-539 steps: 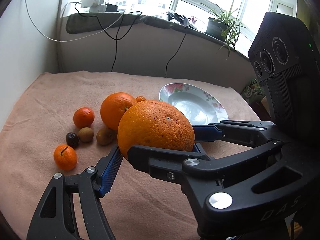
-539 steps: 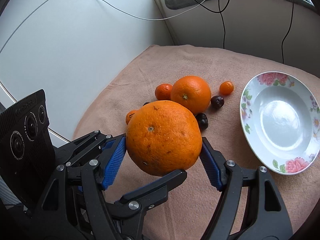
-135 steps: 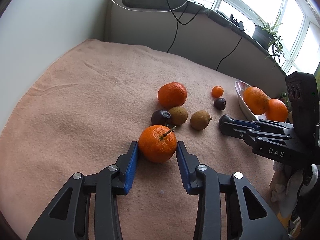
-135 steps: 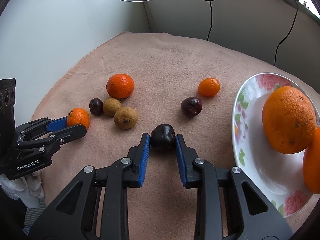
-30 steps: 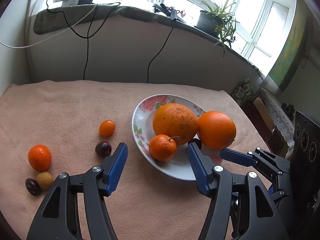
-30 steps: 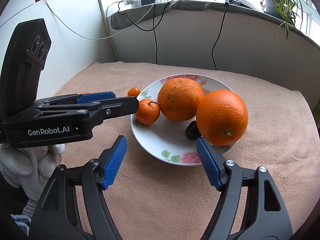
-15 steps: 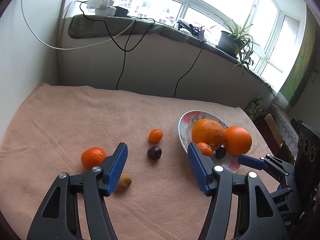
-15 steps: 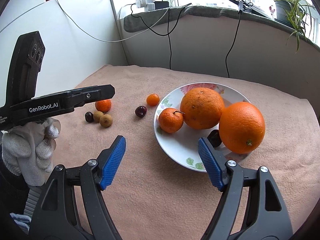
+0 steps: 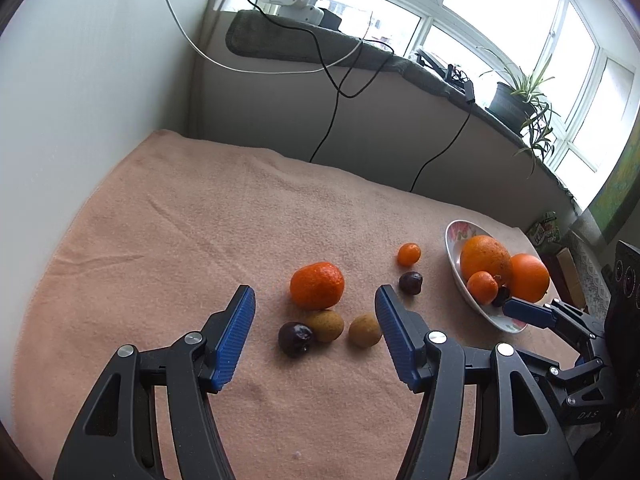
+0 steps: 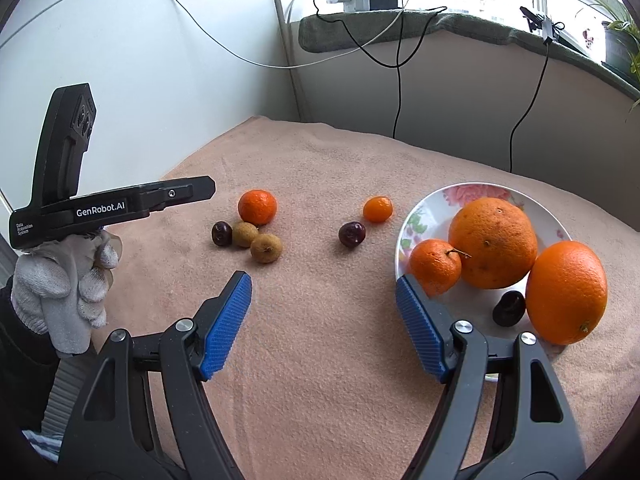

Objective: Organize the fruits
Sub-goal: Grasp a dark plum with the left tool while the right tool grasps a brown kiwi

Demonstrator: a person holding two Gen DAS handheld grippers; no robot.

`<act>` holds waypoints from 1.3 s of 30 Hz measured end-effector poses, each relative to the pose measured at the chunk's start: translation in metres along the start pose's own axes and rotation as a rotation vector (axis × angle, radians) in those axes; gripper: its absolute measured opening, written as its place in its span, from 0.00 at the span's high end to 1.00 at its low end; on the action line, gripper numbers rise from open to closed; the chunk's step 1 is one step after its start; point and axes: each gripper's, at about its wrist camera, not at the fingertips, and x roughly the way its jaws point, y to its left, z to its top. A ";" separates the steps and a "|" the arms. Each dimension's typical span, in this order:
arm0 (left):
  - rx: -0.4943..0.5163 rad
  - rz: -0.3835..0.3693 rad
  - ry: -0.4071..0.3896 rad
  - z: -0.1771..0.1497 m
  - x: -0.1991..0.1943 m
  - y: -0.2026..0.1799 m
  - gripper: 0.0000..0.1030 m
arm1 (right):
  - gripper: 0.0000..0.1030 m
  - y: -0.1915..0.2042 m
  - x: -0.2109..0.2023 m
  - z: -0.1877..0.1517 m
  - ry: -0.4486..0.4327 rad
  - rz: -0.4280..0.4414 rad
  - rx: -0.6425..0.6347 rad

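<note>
Both tongs, left tongs (image 9: 316,330) and right tongs (image 10: 322,320), are spread and empty, four fruits already being collected on the plate (image 10: 440,196) while the mandarin (image 9: 317,285) and five smaller fruits remain loose on the blanket-covered desk (image 9: 180,220), likely next.

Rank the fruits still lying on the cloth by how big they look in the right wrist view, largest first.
1. Mandarin
2. Two brown fruits: alike, left unranked
3. Small orange fruit, dark fruit by it: close, unsure
4. Dark fruit in the cluster

All lie at similar depth.
</note>
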 end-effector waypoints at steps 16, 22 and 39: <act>0.038 -0.003 0.105 -0.018 0.027 0.014 0.58 | 0.40 0.028 0.067 0.011 0.095 0.070 -0.069; 0.040 -0.009 0.120 -0.017 0.032 0.016 0.61 | 0.47 0.027 0.084 0.016 0.123 0.089 -0.061; 0.123 0.018 0.115 -0.019 0.036 0.004 0.73 | 0.59 0.033 0.107 0.022 0.154 0.103 -0.074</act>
